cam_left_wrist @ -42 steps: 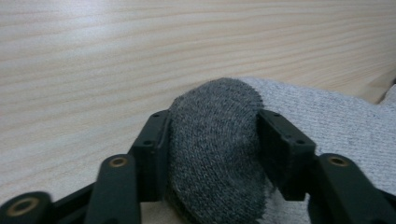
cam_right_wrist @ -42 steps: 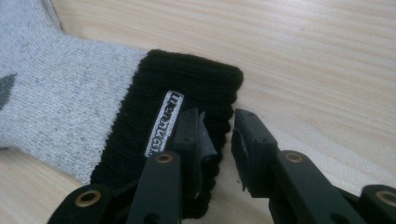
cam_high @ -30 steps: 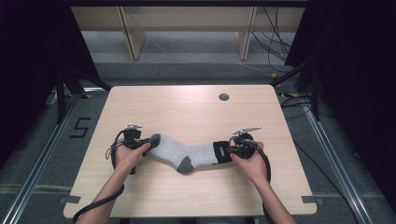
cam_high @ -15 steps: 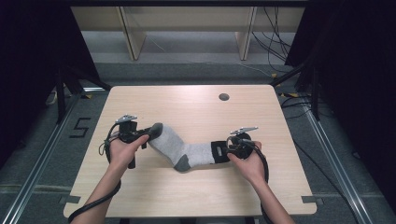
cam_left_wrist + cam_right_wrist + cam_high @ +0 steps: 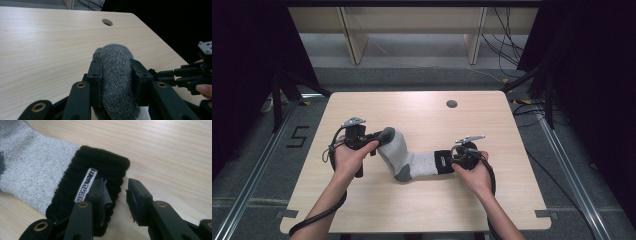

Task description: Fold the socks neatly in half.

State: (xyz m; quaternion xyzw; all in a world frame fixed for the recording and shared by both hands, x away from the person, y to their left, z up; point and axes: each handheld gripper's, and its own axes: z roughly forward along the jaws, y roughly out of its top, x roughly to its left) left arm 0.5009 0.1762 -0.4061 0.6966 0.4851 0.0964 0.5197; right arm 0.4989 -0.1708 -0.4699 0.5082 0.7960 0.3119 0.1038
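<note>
Two grippers: both at one sock (image 5: 412, 161), one at each end.
Sock, place: on the table (image 5: 422, 210), near the middle-front; heel (image 5: 403, 175) and leg part lie flat on the wood, foot part bends up toward the left.
Left gripper (image 5: 379, 141): clamped on the dark grey toe (image 5: 116, 60); both pads press into the knit, and the toe is held up off the table.
Right gripper (image 5: 115, 182): jaws apart, they have just been opening. One jaw lies over the black cuff (image 5: 100, 162) near its white label (image 5: 86, 185), the other is over bare wood just beside the cuff edge. Pads do not press the cloth, so no grip here.
Done so far: toe end is caught and raised; cuff end rests flat.
Left to do: it looks like a fold, approx. toe over to cuff. Toe and cuff are well apart, so the fold itself is not made.
Progress, my judgement: early to middle; pick-up ok, laying over and flattening remain.
Risk: w/o a hold on the cuff, the whole sock may slide when the toe is pulled across.
</note>
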